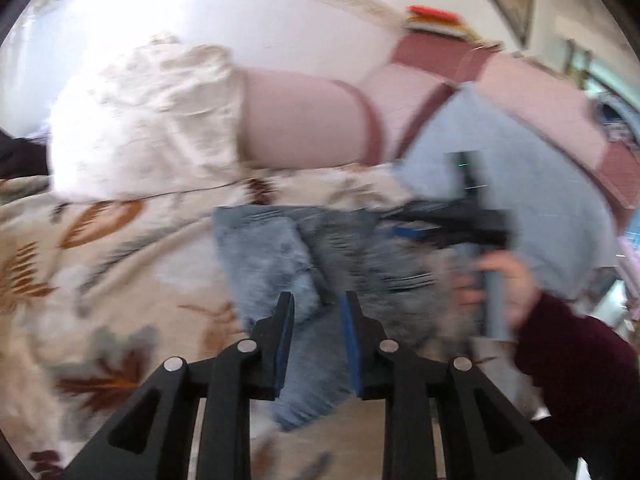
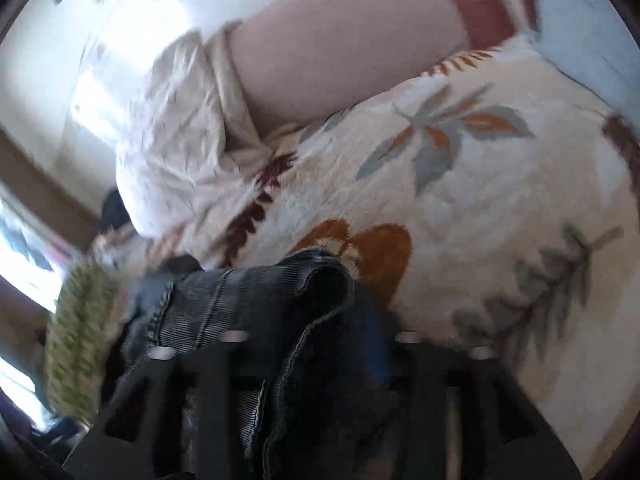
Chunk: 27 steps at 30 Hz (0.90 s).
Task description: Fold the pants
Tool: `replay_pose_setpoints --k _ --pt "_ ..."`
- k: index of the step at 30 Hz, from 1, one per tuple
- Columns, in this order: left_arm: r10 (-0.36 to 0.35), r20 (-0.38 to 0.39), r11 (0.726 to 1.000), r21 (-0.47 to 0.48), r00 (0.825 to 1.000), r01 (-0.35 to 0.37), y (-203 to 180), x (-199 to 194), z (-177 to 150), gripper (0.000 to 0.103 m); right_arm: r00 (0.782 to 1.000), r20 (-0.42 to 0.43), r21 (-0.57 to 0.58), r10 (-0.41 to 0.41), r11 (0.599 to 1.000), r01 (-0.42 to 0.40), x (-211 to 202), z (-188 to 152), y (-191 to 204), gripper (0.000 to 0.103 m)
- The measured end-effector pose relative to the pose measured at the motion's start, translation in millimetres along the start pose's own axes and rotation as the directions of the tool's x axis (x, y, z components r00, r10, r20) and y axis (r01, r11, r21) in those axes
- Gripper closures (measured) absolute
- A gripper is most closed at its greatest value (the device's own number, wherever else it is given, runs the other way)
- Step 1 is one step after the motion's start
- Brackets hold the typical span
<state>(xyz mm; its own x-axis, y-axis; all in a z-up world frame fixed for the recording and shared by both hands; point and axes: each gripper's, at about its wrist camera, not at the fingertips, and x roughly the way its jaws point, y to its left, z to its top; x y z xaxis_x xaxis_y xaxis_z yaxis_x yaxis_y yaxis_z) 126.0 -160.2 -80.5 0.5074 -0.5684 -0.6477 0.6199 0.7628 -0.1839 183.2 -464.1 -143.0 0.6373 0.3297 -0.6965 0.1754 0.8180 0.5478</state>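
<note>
Left gripper (image 1: 316, 312): jaws parted a little, blue pads facing each other with a gap, nothing pinched; denim visible between and beyond them but not pressed. Pants (image 1: 304, 264), washed blue denim, bunched in a partly folded heap on the bed (image 1: 120, 264), which wears a leaf-print cover; pillow (image 1: 144, 120) and pink headboard (image 1: 304, 120) farther back.

Right gripper (image 1: 424, 226), seen from the left wrist view off to the right, in the person's hand (image 1: 504, 284) with a dark red sleeve, hovering over the far side of the heap. From its own camera, fingers buried under a dark fold of denim draped across them; seam and hem close to the lens. Whether pads press that cloth: cannot tell, too blurred and covered.

Likely mid-fold, with one layer just brought across. Best handled by laying the carried edge flat on the lower layer, matching hems and side seams before letting go. Worth freeing the draped cloth gently, so as not to drag the fold open. Then pressing creases out from the middle towards the edges.
</note>
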Motion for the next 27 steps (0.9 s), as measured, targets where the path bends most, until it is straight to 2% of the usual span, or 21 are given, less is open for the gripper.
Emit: replay_pose_setpoints --k 2,4,7,9,12,14,17,18,19,20,24,27 --pt "0.076 0.000 0.997 0.013 0.997 -0.076 0.9 2.5 0.8 0.077 0.995 0.096 0.025 -0.010 1.000 0.008 -26.8 -0.6 -1.7 0.046" --pt "0.119 -0.007 0.992 0.050 0.993 -0.119 -1.4 8.1 -0.2 0.077 0.981 0.194 -0.005 -0.030 1.000 0.031 -64.9 -10.2 8.6 0.046" --pt "0.151 -0.069 0.986 0.088 0.986 -0.145 -4.5 26.4 -7.3 0.077 0.968 0.250 -0.106 0.021 0.994 0.005 -98.8 -31.8 39.7 0.046" --pt "0.170 -0.091 0.982 0.104 0.981 -0.160 -9.0 35.6 -19.3 0.077 0.965 0.257 -0.171 0.052 0.985 -0.008 -106.9 -51.9 64.4 0.046" --pt "0.230 -0.087 0.964 0.156 0.969 -0.215 -17.2 39.2 -27.4 0.077 0.973 0.220 -0.247 0.071 0.969 -0.014 -95.9 -84.2 95.7 0.047" --pt "0.257 -0.100 0.955 0.175 0.961 -0.238 -20.3 40.9 -29.9 0.077 0.984 0.173 -0.241 0.042 0.971 0.001 -76.8 -99.1 101.5 0.048" --pt "0.261 -0.127 0.957 0.161 0.957 -0.239 -17.6 44.4 -30.1 0.077 0.994 0.044 -0.064 0.096 0.994 -0.093 -37.4 -111.1 76.8 0.051" --pt "0.257 -0.142 0.960 0.154 0.956 -0.235 -15.2 48.0 -31.5 0.077 0.993 -0.007 0.031 0.120 0.992 -0.120 -21.9 -115.6 62.9 0.055" --pt "0.252 -0.152 0.962 0.145 0.956 -0.231 -13.8 51.2 -33.2 0.077 0.990 -0.031 0.110 0.135 0.985 -0.131 -12.0 -119.6 49.9 0.056" --pt "0.261 -0.148 0.960 0.148 0.954 -0.239 -14.4 54.3 -35.1 0.076 0.988 -0.041 0.174 0.148 0.975 -0.139 -5.9 -123.3 39.6 0.062" --pt "0.306 -0.132 0.944 0.170 0.943 -0.282 -20.6 59.3 -38.2 0.076 0.982 -0.055 0.265 0.182 0.951 -0.162 0.2 -123.4 19.1 0.079" --pt "0.319 -0.136 0.942 0.156 0.938 -0.298 -18.3 66.1 -38.6 0.076 0.984 -0.083 0.274 0.156 0.953 -0.128 2.8 -123.1 15.2 0.091"
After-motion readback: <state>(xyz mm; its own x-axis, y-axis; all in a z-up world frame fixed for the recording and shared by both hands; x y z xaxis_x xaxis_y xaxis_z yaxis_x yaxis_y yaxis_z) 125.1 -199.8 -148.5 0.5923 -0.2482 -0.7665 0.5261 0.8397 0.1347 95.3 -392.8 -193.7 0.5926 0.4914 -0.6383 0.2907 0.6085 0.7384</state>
